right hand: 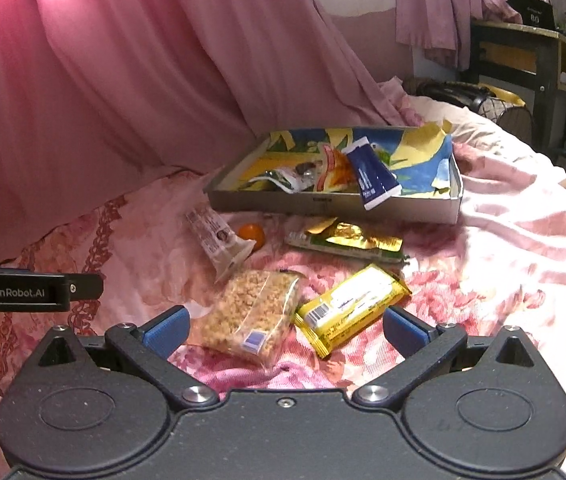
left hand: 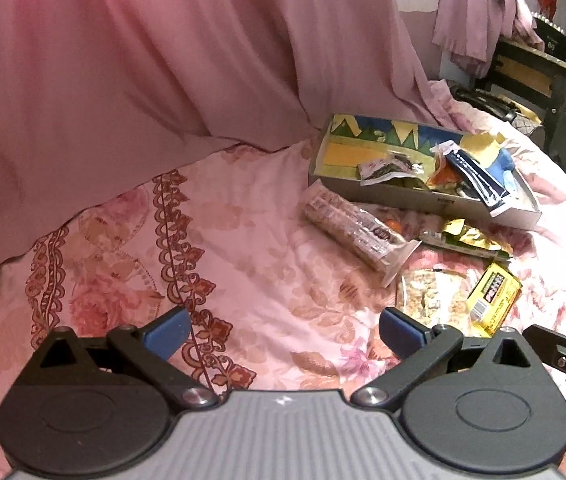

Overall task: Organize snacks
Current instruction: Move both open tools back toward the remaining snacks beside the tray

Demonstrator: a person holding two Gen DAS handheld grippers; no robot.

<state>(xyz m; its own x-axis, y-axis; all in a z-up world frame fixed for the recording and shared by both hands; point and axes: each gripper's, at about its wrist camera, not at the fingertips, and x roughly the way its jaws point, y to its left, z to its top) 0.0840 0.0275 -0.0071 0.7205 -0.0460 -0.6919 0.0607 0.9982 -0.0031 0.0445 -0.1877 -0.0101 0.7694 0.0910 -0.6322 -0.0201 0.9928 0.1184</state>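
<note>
Snacks lie scattered mid-bed on the floral bedsheet (right hand: 523, 240): a clear bag of puffed grain (right hand: 249, 312) and a yellow bar (right hand: 353, 306) sit between your right gripper (right hand: 285, 326) fingers, spread wide and empty. Beyond them, the shallow box (right hand: 335, 204) holds a blue packet (right hand: 373, 178). Your left gripper (left hand: 285, 332) fingers are also apart, holding nothing, above bare sheet.
</note>
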